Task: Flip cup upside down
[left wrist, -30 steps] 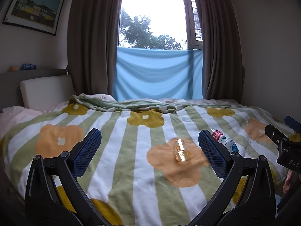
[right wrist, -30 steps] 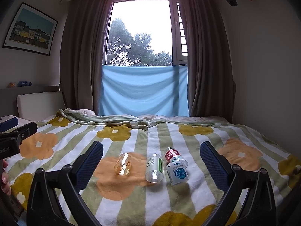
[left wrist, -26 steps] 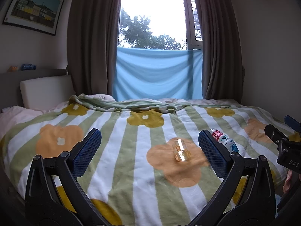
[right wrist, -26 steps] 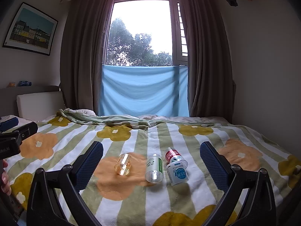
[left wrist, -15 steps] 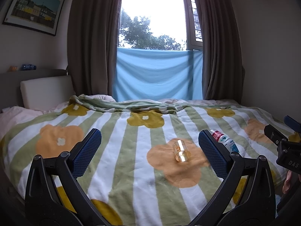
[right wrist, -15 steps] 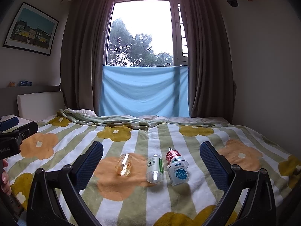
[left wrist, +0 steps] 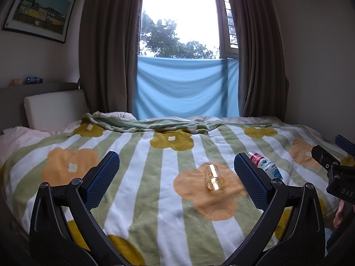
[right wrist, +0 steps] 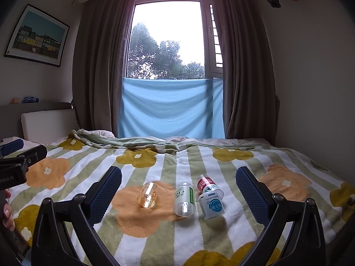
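Note:
A small clear amber glass cup (left wrist: 213,177) lies on its side on an orange flower of the striped bed blanket; it also shows in the right wrist view (right wrist: 148,194). My left gripper (left wrist: 176,176) is open and empty, held short of the cup, which sits just inside its right finger. My right gripper (right wrist: 178,191) is open and empty, also short of the cup, which lies right of its left finger.
Three bottles lie to the right of the cup: a clear green-labelled one (right wrist: 184,199), a red-labelled one (right wrist: 205,184) and a blue-and-white one (right wrist: 212,206). The blanket (right wrist: 244,155) covers the bed. A headboard cushion (left wrist: 54,108) stands at the left and curtains and a window behind.

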Motion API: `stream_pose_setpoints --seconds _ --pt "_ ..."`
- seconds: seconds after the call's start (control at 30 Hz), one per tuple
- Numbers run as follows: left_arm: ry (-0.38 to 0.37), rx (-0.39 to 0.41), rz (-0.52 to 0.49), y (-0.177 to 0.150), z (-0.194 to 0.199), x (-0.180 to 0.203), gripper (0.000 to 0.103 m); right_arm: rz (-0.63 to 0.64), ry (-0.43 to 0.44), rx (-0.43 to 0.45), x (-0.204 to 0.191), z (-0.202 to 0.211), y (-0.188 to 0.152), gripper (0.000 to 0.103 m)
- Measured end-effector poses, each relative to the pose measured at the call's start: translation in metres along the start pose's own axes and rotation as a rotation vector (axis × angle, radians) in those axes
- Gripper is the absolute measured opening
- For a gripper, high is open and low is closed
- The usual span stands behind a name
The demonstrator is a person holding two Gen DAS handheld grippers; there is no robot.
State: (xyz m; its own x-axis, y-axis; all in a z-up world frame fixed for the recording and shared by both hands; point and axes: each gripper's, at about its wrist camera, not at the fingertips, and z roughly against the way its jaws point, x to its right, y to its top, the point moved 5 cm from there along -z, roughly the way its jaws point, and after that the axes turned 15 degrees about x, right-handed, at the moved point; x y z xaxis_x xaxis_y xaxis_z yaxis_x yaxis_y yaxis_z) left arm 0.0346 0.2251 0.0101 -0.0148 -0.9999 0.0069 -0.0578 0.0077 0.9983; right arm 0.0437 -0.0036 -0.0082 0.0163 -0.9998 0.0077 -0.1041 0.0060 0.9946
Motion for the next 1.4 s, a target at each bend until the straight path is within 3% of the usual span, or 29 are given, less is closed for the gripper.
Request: stream_pose_setpoints --seconds 1.03,1.4 --pt "0.01 0.011 -0.008 0.004 0.001 -0.003 0.103 -0.002 0.002 0.003 -0.005 -0.001 -0.001 0.103" --pt "0.044 -0.026 0.009 -0.008 -0.009 -0.029 0.103 0.01 0.064 -0.097 -0.02 -0.048 -0.01 0.103"
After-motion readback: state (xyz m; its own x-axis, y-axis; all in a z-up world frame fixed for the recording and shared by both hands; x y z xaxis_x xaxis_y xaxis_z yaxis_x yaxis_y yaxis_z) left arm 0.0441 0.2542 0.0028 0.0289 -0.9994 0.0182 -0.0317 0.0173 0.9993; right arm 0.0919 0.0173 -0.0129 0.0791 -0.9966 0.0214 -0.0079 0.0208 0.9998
